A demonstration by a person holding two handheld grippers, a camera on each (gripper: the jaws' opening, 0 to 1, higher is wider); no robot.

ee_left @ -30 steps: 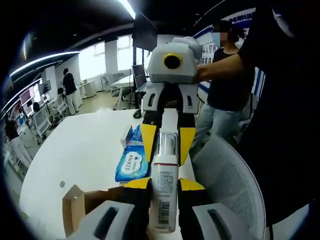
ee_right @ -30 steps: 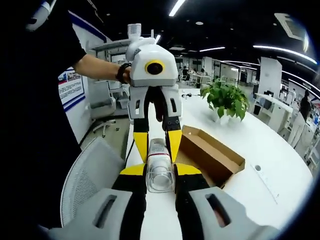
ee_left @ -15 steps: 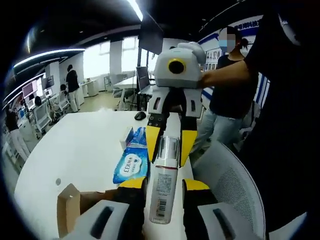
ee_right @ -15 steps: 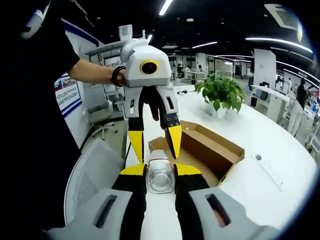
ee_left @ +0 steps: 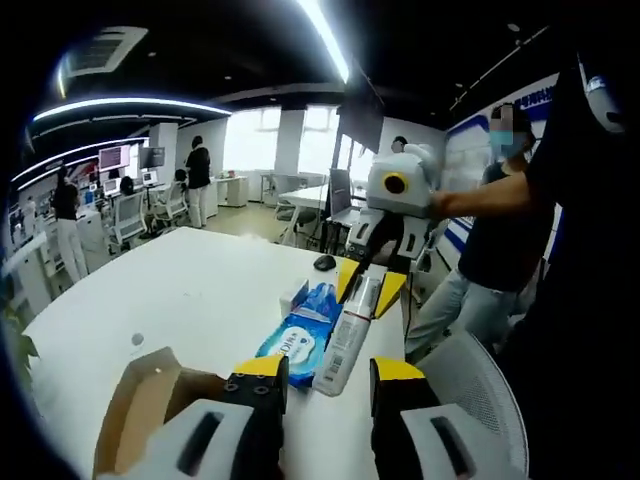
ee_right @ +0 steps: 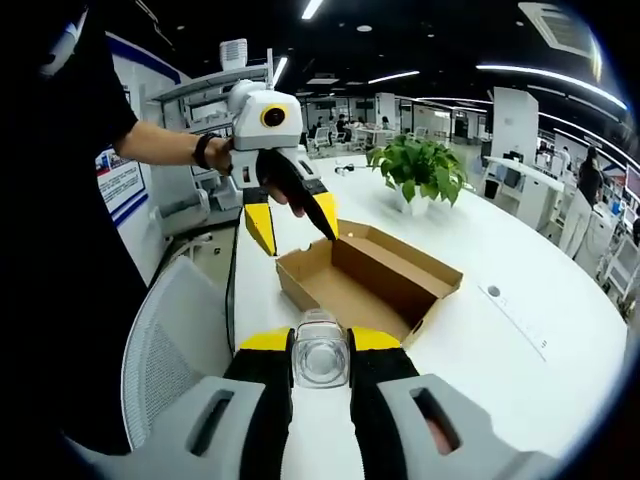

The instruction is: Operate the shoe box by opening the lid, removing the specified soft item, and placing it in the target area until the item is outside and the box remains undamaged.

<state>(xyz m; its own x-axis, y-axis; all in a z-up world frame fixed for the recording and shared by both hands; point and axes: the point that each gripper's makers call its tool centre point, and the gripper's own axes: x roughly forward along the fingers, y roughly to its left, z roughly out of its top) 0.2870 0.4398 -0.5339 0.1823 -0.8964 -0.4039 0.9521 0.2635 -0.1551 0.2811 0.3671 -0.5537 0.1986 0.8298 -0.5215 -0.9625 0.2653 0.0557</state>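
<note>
Gripping bottle (ee_right: pixel 321 352): right gripper (ee_right: pixel 320 345); left gripper (ee_left: pixel 327 374) spread.

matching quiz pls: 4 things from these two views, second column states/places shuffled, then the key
Things:
1. bottle
2. shoe box
3. blue wipes pack
4. potted plant

States:
A. lying flat on the white table
B. clamped between the right gripper's jaws
C. standing beyond the box
D. open on the table, nothing visible inside

Pairs: 1-B, 2-D, 3-A, 4-C
</note>
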